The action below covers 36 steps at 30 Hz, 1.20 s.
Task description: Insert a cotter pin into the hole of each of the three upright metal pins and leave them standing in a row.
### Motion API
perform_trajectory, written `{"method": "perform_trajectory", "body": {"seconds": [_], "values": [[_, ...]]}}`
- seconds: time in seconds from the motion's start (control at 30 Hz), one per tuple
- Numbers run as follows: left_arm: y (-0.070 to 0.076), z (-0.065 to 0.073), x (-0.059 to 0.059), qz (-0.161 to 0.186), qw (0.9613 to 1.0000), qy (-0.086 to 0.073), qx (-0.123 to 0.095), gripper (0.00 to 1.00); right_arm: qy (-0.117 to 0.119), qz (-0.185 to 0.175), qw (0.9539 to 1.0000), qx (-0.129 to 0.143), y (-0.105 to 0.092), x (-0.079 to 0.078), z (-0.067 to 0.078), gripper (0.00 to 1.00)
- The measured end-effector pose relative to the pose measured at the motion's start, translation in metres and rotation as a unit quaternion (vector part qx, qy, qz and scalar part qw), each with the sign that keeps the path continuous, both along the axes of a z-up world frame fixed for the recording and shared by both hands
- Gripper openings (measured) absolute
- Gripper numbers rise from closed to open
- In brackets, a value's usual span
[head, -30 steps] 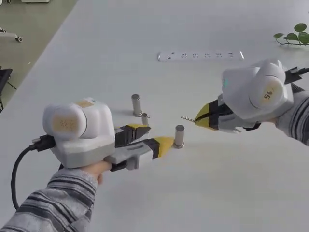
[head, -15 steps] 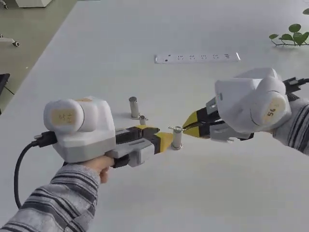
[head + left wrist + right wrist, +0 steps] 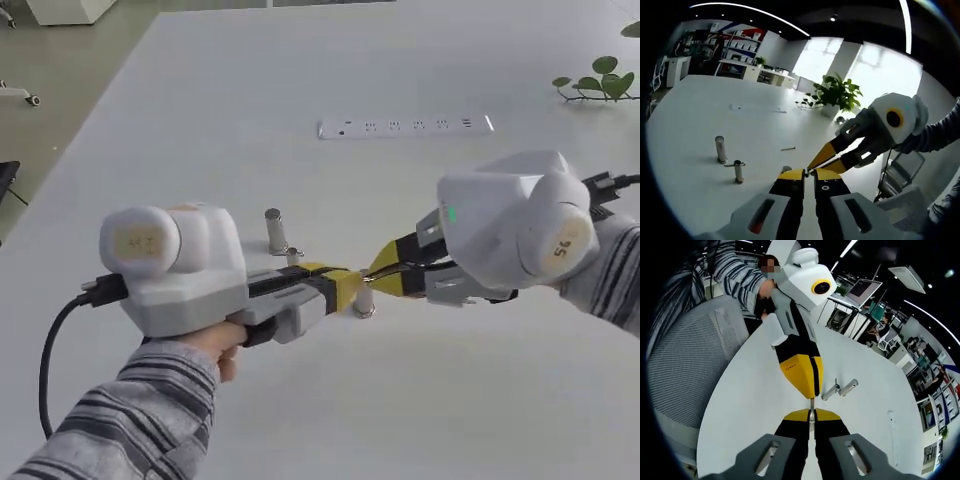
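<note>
White workbench (image 3: 300, 100), power strip (image 3: 405, 127) at the back. Left gripper (image 3: 345, 287) has its jaws pretty much together, tips right at the nearest metal pin (image 3: 365, 308). Right gripper (image 3: 385, 268) is pinching a cotter pin (image 3: 811, 411) that reaches the left tips. Middle pin (image 3: 293, 256) and far pin (image 3: 275, 230) stand behind.

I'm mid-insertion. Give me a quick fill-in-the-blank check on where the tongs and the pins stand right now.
1. The right tongs are shut on a ___ pin, tip to tip with the left tongs.
2. Beyond the nearest metal pin, ___ more metal pins stand upright.
3. The fitted cotter pin sits in the ___ of the three.
Missing words: cotter; two; middle.
</note>
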<state>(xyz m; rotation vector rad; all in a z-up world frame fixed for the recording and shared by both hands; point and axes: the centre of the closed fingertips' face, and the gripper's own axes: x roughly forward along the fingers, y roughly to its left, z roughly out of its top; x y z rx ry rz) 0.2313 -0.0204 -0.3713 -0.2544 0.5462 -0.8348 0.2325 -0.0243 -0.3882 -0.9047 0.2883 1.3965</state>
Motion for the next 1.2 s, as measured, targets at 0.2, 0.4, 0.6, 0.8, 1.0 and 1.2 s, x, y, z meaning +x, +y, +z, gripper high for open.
{"method": "perform_trajectory", "body": {"seconds": [0.2,0.4,0.6,0.8,1.0,1.2], "values": [[0.002,0.000,0.001,0.003,1.0000,0.000,0.000,0.00,-0.001,-0.003,1.0000,0.003,0.001,0.000,0.001,0.00],[0.001,0.000,0.001,0.002,1.0000,0.000,0.000,0.00,-0.001,-0.009,0.9999,0.006,0.001,0.000,0.002,0.00],[-0.001,0.004,0.002,-0.009,0.9990,-0.041,0.018,0.00,0.029,-0.038,0.9984,0.030,0.002,0.001,0.004,0.00],[-0.002,0.002,0.000,-0.031,0.9965,-0.065,0.043,0.00,0.051,-0.061,0.9960,0.041,-0.001,0.004,0.003,0.00],[0.000,-0.005,-0.002,-0.053,0.9932,-0.080,0.066,0.00,0.102,-0.084,0.9893,0.062,-0.005,0.002,-0.004,0.03],[0.007,-0.012,-0.007,-0.067,0.9906,-0.086,0.083,0.00,0.175,-0.117,0.9719,0.105,-0.004,-0.004,-0.001,0.06]]}}
